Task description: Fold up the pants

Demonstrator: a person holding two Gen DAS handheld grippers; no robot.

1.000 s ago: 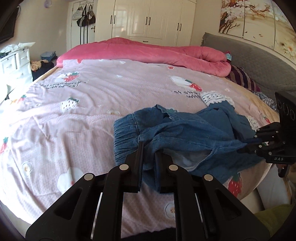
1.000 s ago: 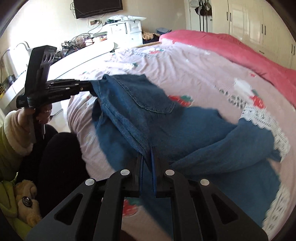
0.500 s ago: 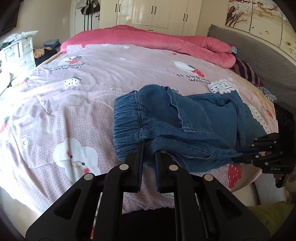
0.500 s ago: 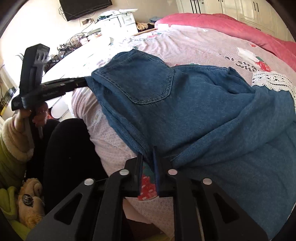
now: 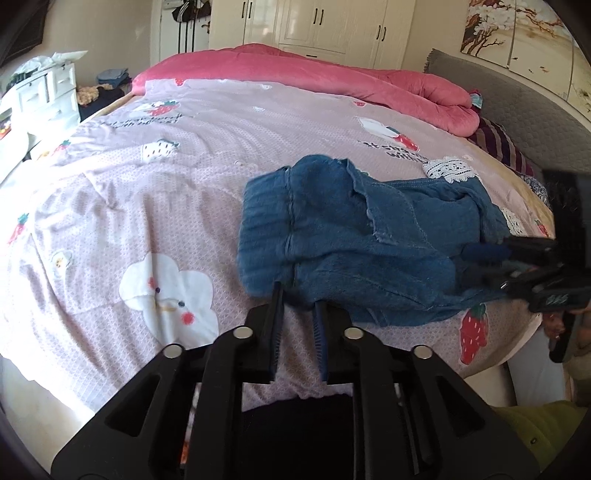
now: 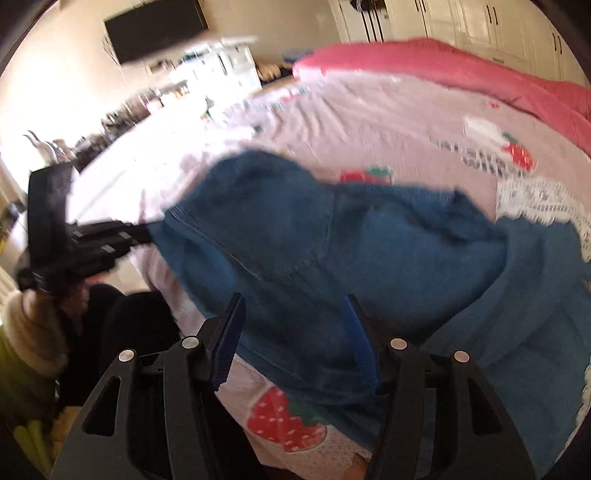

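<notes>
left gripper (image 5: pixel 298 295) sitting slightly parted at the waistband of the jeans (image 5: pixel 354 243), grip unclear. right gripper (image 6: pixel 291 314) gaping wide over denim. jeans lying on the pink strawberry bedspread (image 5: pixel 147 206); wardrobe (image 5: pixel 325 26) at 12 o'clock.

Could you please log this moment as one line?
left gripper: open | right gripper: open | pants: lying on bed

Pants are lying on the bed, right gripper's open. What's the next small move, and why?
Probably reach the open right gripper toward the white lace hem: the blue denim pants lie bunched, legs not yet folded to the waistband.
</notes>
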